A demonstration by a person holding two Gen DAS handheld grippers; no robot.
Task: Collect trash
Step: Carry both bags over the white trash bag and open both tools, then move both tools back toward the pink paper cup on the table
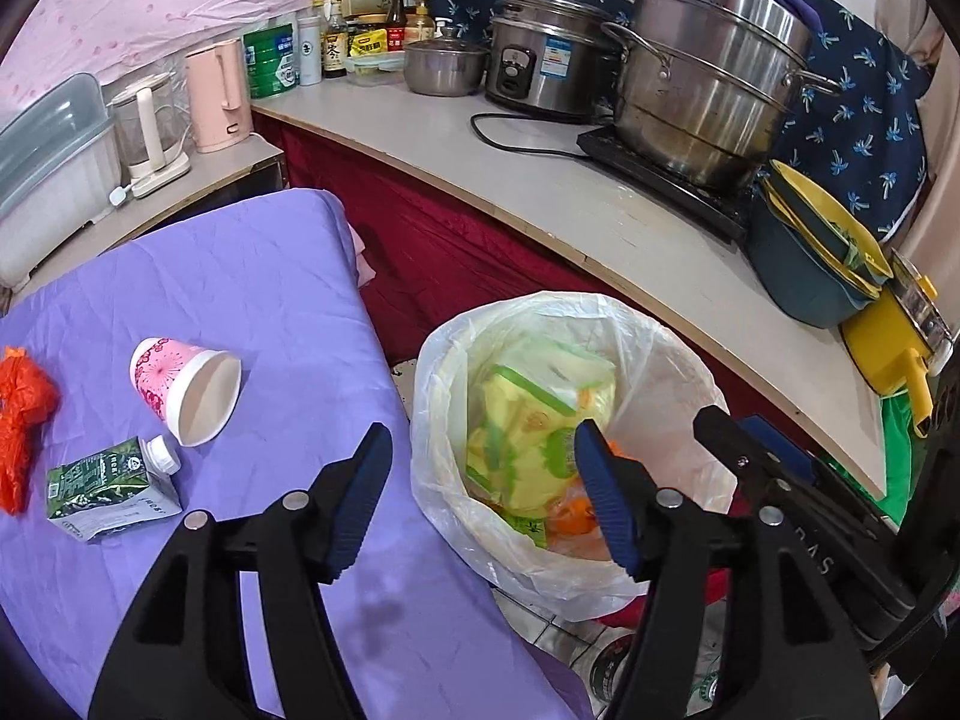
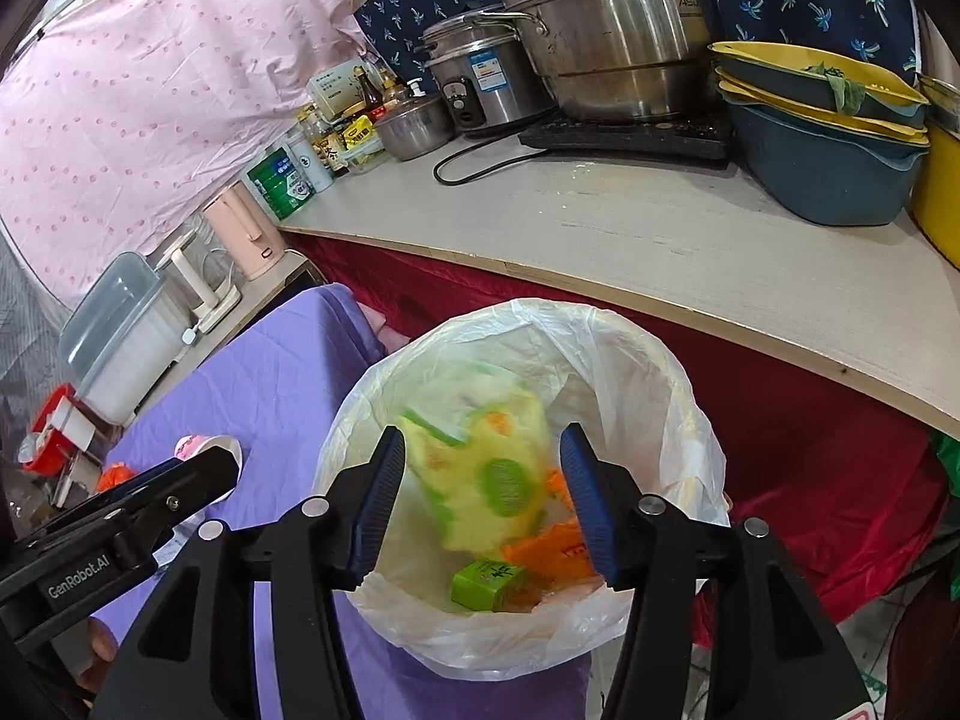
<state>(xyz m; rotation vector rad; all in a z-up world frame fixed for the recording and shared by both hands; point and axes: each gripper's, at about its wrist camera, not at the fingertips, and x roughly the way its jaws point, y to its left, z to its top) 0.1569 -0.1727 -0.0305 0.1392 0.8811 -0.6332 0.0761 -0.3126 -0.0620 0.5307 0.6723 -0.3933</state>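
Left wrist view showed the left gripper (image 1: 480, 462) with its jaws apart and nothing between the pads, poised over the gap between the purple cloth (image 1: 252, 276) and the bin bag (image 1: 672, 360). The bag, white and translucent, stood open on the floor beside the cloth-covered table, below the counter (image 1: 540, 204). Inside it lay a yellow-green packet (image 1: 528, 414) with orange scraps underneath. On the cloth remained a pink paper cup (image 1: 186, 384) lying on its side, a green carton (image 1: 114, 489) just beside it, and an orange bag (image 1: 24, 420) at the left edge. The right gripper (image 1: 744, 450) was partly visible at the right, over the bag's far side.

Right wrist view showed the right gripper (image 2: 483, 480) directly above the bag (image 2: 678, 396), jaws spread and not pressing on anything. The packet (image 2: 480, 480) appeared blurred between and below the pads, inside the bag, free of both. A small green box (image 2: 489, 585) and orange wrappers (image 2: 552, 552) lay at the bottom. The left gripper (image 2: 180, 486) showed at the left, over the cloth (image 2: 288, 372), hiding most of the cup (image 2: 192, 447). Pots stood on the counter (image 2: 660, 240) behind
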